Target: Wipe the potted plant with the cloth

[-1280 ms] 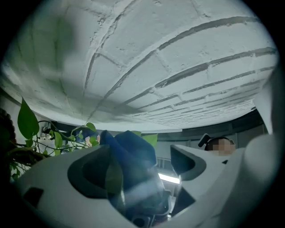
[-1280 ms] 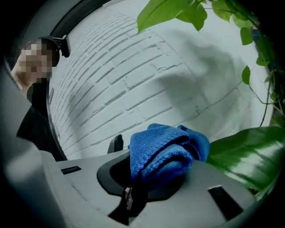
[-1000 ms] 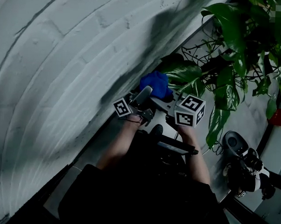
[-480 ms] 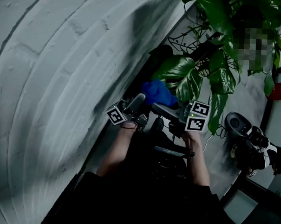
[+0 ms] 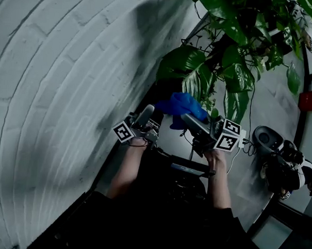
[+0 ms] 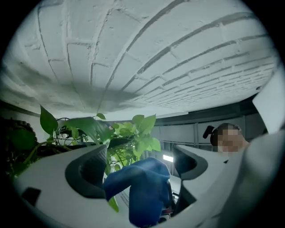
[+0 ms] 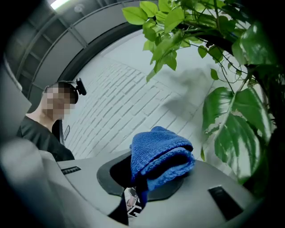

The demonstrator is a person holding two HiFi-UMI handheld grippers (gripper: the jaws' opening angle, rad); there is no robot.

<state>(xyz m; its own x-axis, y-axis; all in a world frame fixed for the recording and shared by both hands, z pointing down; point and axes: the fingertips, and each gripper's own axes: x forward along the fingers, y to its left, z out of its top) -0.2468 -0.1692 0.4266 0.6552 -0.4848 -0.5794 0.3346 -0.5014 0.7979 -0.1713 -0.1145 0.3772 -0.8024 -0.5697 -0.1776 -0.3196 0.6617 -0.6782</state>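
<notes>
Here, right gripper jaws tight on the blue cloth, left gripper jaws wide apart around it.

Holds both forearms out ahead, nearly parallel, one tool in each hand, with the left gripper set jaws spread wide and the right gripper near it, jaws pinched on a folded blue cloth.

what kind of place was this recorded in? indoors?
Indoors, probably an office or lobby corner, though I can't be sure: a white painted brick wall, a large leafy potted plant close beside it, and a ceiling light strip overhead.
</notes>
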